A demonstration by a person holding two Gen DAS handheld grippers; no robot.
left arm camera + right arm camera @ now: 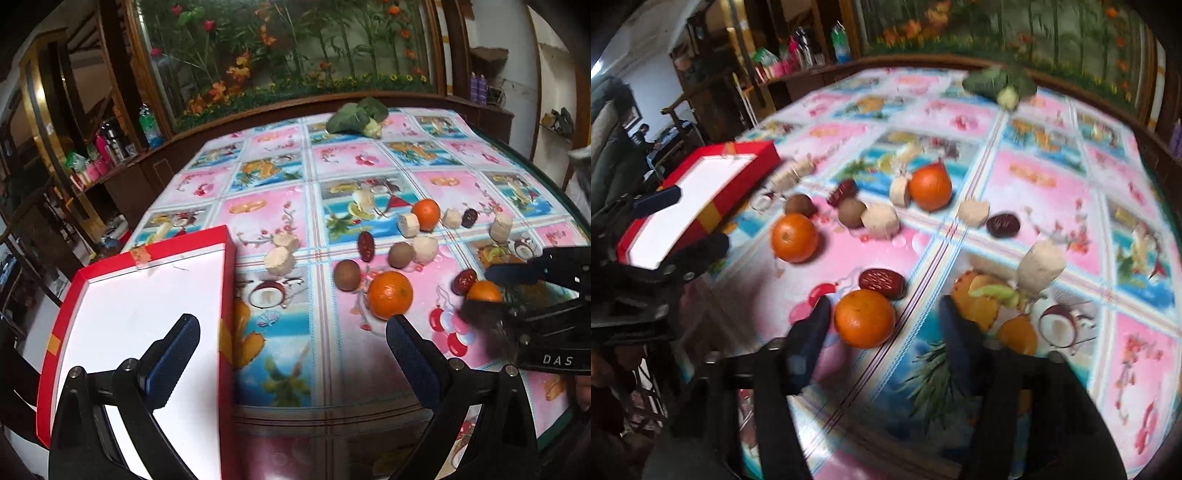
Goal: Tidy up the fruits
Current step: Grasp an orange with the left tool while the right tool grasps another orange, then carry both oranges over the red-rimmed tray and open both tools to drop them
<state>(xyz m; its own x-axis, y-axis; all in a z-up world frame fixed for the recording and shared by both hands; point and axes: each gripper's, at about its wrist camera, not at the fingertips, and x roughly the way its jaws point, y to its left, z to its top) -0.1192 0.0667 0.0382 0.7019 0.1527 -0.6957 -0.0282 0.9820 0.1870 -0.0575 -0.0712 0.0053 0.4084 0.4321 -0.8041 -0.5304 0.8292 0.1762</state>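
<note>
Basically nothing sorted yet imo. Biggest thing first: the table (280,206) w/ the fruit-print cloth has all the produce loose on it, and the red box (155,317) at its left edge shows only a bare white inside, nothing in it as far as I can see.

Then the broccoli (356,117) way at the far end, well apart from the rest.

Fruit cluster sits mid-right: three oranges. The near orange (865,318) is right at the right gripper (882,325), whose fingers are spread wide, w/ the orange between them nearer the left finger, not pinched yet. A middle orange (390,294) sits just past the left gripper's right fingertip, and a far orange (426,214) is further back. Two kiwis (346,274), a bunch of pale white chunks (279,260) (cut pieces, can't tell of what), and several dark red dates (366,246) are scattered btw them.

Left gripper (291,343) hangs w/ fingers wide apart, holding nothing, left finger over the box, right one over the cloth.

View diffs: the left wrist cam shows the whole box interior and the right gripper from the side, closing in on that near orange. The right cam is blurry but shows the orange actually btw the fingers, plus a date (882,283) touching it from behind, which the left view only half shows. So everything's left to do, first pick looks like it's about to happen.
</note>
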